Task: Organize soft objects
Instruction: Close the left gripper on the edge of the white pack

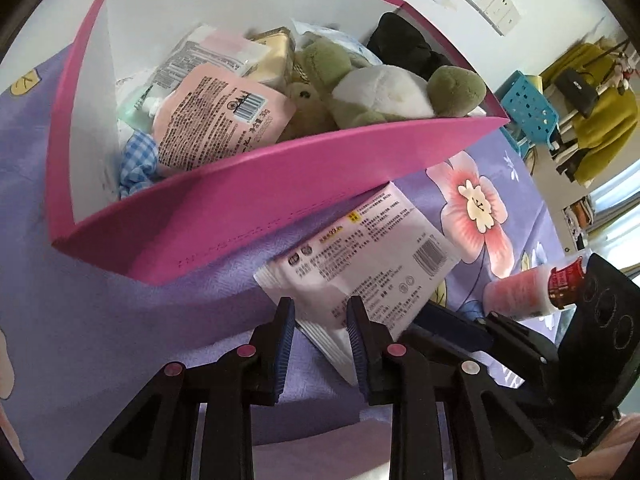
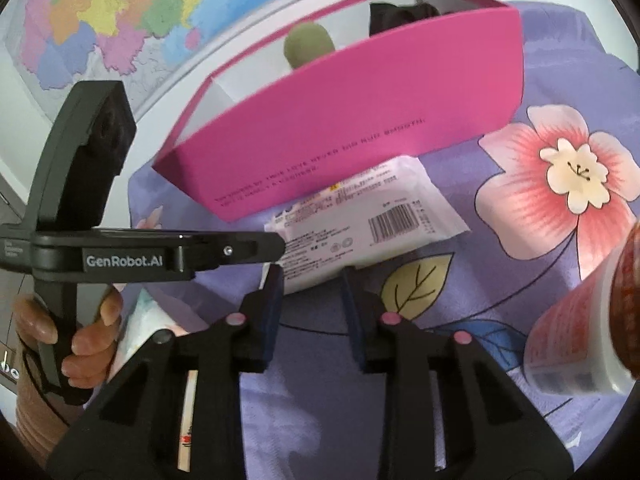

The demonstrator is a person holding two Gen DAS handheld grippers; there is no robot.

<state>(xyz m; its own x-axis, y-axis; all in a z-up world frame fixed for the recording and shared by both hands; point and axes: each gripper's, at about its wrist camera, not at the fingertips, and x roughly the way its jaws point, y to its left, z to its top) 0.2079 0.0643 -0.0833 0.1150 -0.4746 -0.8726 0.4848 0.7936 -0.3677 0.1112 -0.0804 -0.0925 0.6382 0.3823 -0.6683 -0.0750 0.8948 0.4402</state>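
A pink box (image 1: 248, 208) (image 2: 360, 128) stands on a purple flowered cloth (image 1: 80, 320) (image 2: 520, 300). It holds a green and white plush toy (image 1: 380, 88), a pink pouch (image 1: 212, 120), a blue checked cloth (image 1: 138, 160) and other packets. A white wipes packet (image 1: 360, 256) (image 2: 372, 220) lies on the cloth in front of the box. My left gripper (image 1: 320, 312) is open, its fingers on either side of the packet's near corner. My right gripper (image 2: 312, 276) is open just short of the packet's near edge.
A pink bottle with a red cap (image 1: 524, 292) (image 2: 580, 328) lies on the cloth at the right. A black object (image 1: 404, 40) sits at the box's far corner. A blue basket (image 1: 528, 108) and a wall map (image 2: 112, 12) are behind.
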